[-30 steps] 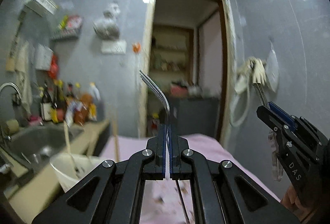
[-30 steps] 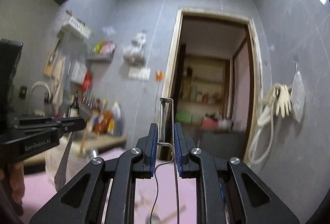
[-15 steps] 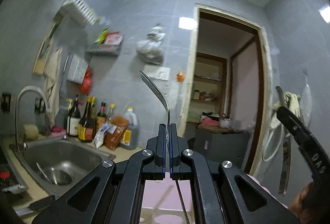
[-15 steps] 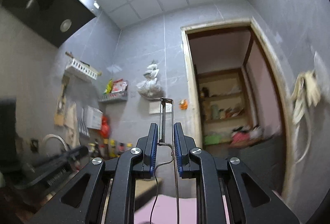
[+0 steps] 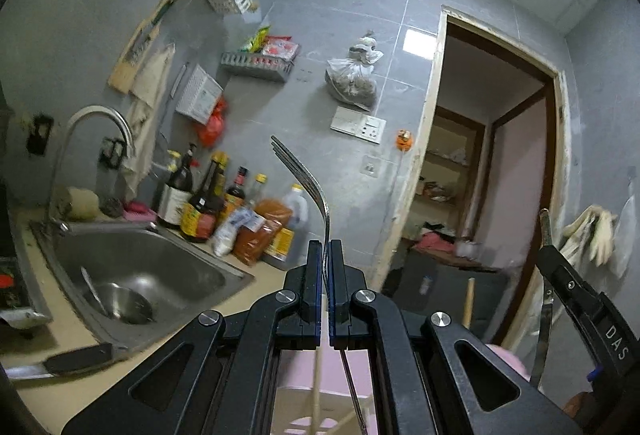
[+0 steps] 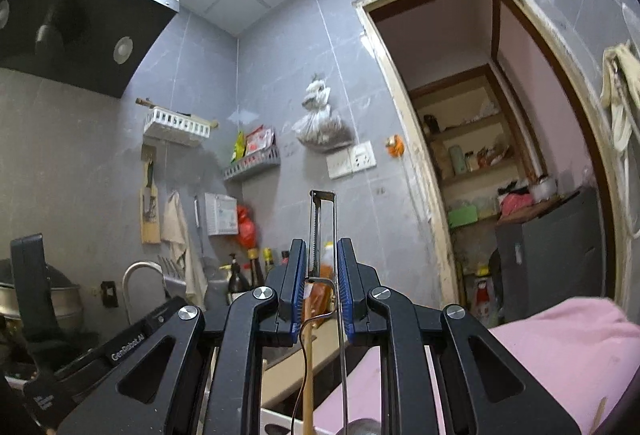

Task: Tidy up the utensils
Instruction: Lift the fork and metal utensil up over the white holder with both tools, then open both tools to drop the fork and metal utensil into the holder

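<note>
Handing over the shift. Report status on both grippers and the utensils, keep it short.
Left gripper shut on fork, tines up. Right gripper shut on wire-frame peeler, upright. Both held above sink counter, nothing blocking.

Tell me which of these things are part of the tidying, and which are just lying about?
Part of the job:
- fork, in left hand-held gripper
- wire peeler, in right hand-held gripper

Lying about:
- sink
- bottles
- hanging bag
- wall rack
</note>
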### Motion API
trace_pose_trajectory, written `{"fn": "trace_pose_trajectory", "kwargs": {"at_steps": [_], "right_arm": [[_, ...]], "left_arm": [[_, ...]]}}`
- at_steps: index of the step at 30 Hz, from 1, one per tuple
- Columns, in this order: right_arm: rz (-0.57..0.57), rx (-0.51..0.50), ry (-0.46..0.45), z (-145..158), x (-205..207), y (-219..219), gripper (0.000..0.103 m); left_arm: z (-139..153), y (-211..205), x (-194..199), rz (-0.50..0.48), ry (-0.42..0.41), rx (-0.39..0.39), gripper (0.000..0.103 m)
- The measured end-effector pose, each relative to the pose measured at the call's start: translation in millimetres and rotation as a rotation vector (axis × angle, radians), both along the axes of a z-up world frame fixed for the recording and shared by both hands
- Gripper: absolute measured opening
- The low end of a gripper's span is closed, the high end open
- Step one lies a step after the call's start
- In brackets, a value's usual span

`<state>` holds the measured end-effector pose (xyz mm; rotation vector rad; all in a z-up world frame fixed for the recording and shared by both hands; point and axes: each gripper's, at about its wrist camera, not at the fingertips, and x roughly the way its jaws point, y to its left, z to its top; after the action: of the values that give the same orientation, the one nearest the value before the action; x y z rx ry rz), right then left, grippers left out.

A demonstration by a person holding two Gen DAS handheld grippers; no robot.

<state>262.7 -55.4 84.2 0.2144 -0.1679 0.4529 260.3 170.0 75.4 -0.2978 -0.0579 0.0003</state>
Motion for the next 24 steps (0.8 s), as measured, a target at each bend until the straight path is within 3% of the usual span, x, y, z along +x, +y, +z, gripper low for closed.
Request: {"fn": "trace_pose_trajectory", "kwargs": {"at_steps": [12, 24], "right_arm": [[0.000, -0.088, 0.037, -21.6, 8.2, 21.2, 0.014], [0.040, -0.159, 0.075, -30.2, -0.8, 19.0, 0.015]], "left_arm": [[-28.3, -16.4, 2.4, 0.024, 0.044, 0.067, 0.001], [-29.9, -15.6, -6.1, -0.122, 0.113, 0.075, 0.001]]}}
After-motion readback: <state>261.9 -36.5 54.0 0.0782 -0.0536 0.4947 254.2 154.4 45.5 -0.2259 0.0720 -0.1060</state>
